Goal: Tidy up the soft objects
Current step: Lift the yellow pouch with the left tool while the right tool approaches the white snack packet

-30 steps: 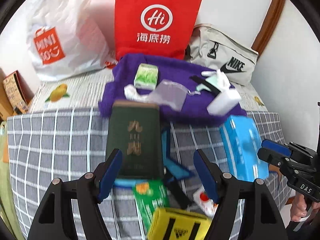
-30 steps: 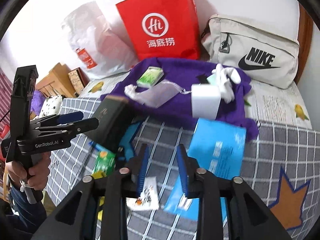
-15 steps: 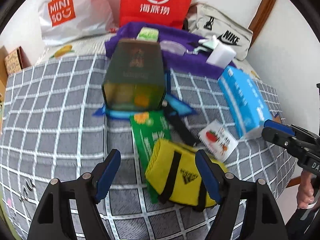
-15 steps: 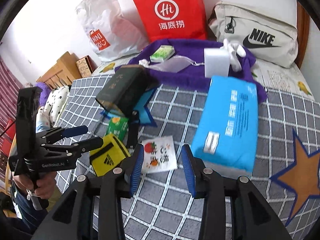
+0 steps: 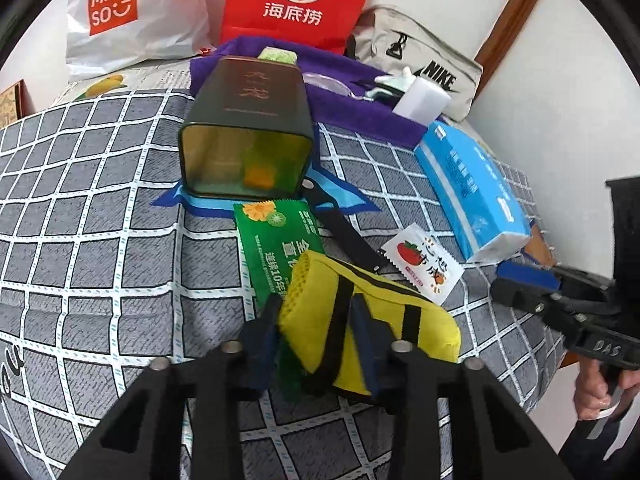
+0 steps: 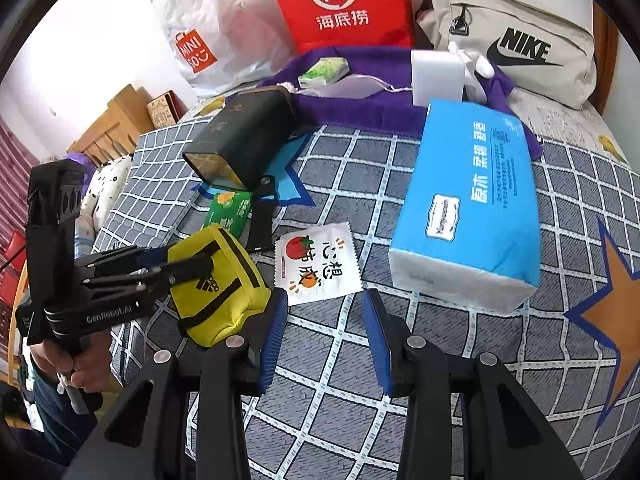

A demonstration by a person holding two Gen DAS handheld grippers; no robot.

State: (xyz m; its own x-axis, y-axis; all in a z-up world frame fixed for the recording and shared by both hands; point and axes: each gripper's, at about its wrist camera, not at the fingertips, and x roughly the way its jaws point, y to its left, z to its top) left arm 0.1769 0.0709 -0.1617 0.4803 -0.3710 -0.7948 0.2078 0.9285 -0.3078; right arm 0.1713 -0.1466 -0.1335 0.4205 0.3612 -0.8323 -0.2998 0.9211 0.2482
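Observation:
A yellow mesh pouch (image 5: 404, 320) (image 6: 224, 292) with black straps lies on the grey checked bedspread (image 5: 100, 220), near its front edge. My left gripper (image 5: 316, 312) (image 6: 188, 266) is closing on the pouch's left end, and its blue pads press the fabric. My right gripper (image 6: 325, 316) (image 5: 520, 280) stands open just in front of a white tomato-print sachet (image 6: 316, 264) (image 5: 424, 264), with only bedspread between its fingers. Right of it lies a blue tissue pack (image 6: 472, 200) (image 5: 468, 192). A green sachet (image 5: 276, 240) (image 6: 232, 208) is partly hidden under the pouch.
A dark green tin (image 5: 248, 120) lies on its side behind the sachets, with a black strap (image 5: 344, 232) beside it. Farther back a purple cloth (image 5: 360, 108) carries small items and a white box (image 6: 436, 76). A red bag (image 5: 296, 0), white bag (image 5: 120, 8) and beige bag (image 6: 512, 44) line the wall.
My left gripper came down and forward onto the yellow pouch and its jaws narrowed from wide open to gripping it. My right gripper sank toward the white sachet and opened slightly.

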